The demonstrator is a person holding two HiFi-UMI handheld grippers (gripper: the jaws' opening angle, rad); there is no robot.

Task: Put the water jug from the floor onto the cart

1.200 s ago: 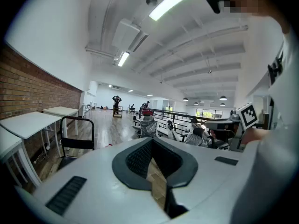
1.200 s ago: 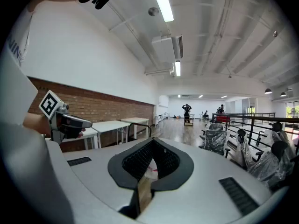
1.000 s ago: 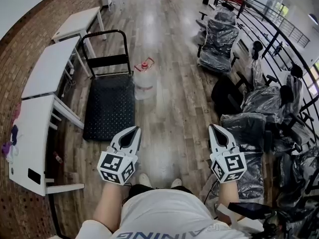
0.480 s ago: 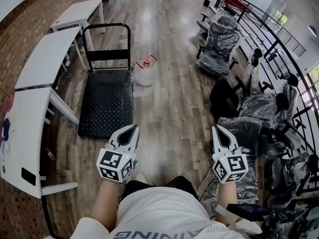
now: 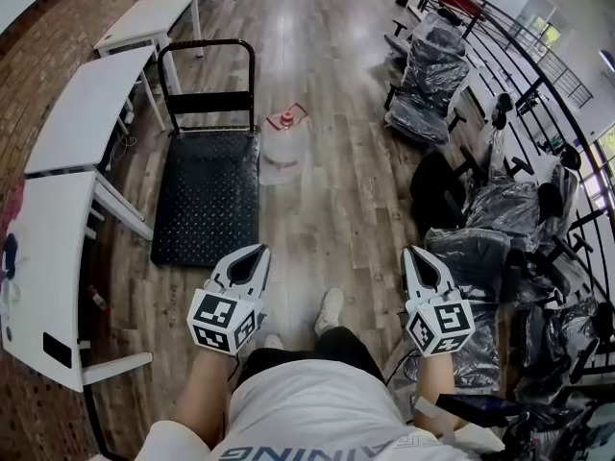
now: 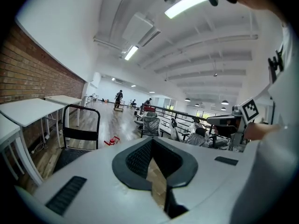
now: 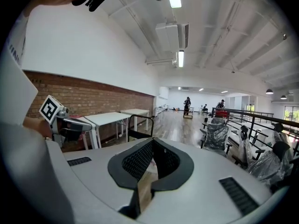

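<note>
The clear water jug with a red cap stands upright on the wooden floor, just off the right edge of the black platform cart. Both lie well ahead of me. My left gripper is shut and holds nothing. It points toward the cart's near end. My right gripper is also shut and empty, out to the right over bare floor. In the left gripper view the left gripper has its jaws together, and the jug's red cap shows far off beside the cart's handle.
White tables line the brick wall to the left of the cart. Wrapped office chairs and a black railing run along the right. A strip of wooden floor lies between them. My shoe shows between the grippers.
I have stepped forward: one shoe now shows ahead between the grippers. Both grippers travelled with me, sank slightly and stayed shut. The jug and cart have not moved.
</note>
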